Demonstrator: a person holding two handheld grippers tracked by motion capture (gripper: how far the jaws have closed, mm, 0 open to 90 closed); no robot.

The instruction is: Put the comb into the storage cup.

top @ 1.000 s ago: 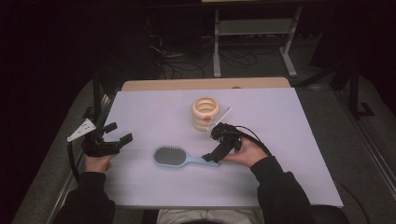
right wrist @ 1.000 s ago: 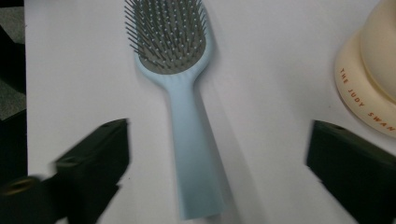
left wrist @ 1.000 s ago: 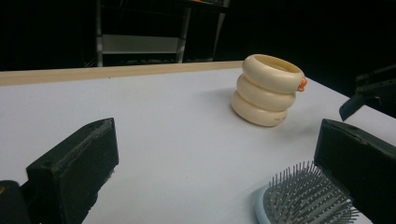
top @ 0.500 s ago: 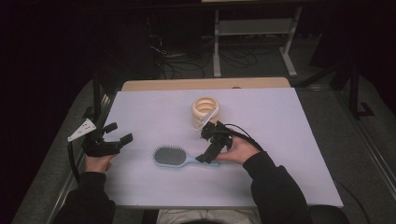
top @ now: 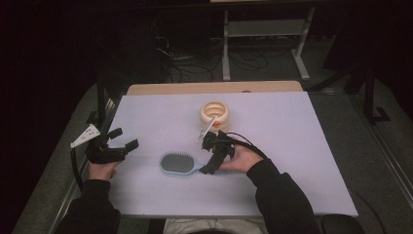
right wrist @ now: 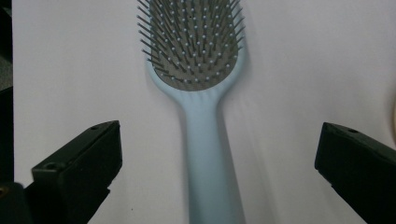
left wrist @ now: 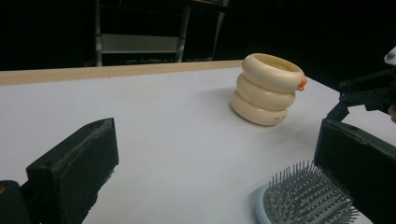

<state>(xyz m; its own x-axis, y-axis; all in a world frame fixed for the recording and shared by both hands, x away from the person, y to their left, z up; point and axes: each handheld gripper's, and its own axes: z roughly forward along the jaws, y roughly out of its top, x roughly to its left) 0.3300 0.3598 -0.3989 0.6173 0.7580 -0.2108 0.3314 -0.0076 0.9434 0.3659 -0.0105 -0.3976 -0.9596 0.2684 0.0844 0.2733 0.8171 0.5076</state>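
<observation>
We hold our right gripper (top: 212, 163) tipped down, fingers (right wrist: 77, 163) spread wide and empty either side of the pale blue hairbrush (right wrist: 205, 140) handle on the white table (top: 302, 146), dark room beyond.

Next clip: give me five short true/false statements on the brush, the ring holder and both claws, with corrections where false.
1. The right claw is open, its jaws either side of the brush handle. True.
2. The brush lies bristles down. False: bristles face up.
3. The ring holder stands beyond the brush on the table. True.
4. The left claw grips the brush head. False: it is open and apart from the brush, to its left.
5. The ring holder is blue. False: it is cream; the brush is blue.
</observation>
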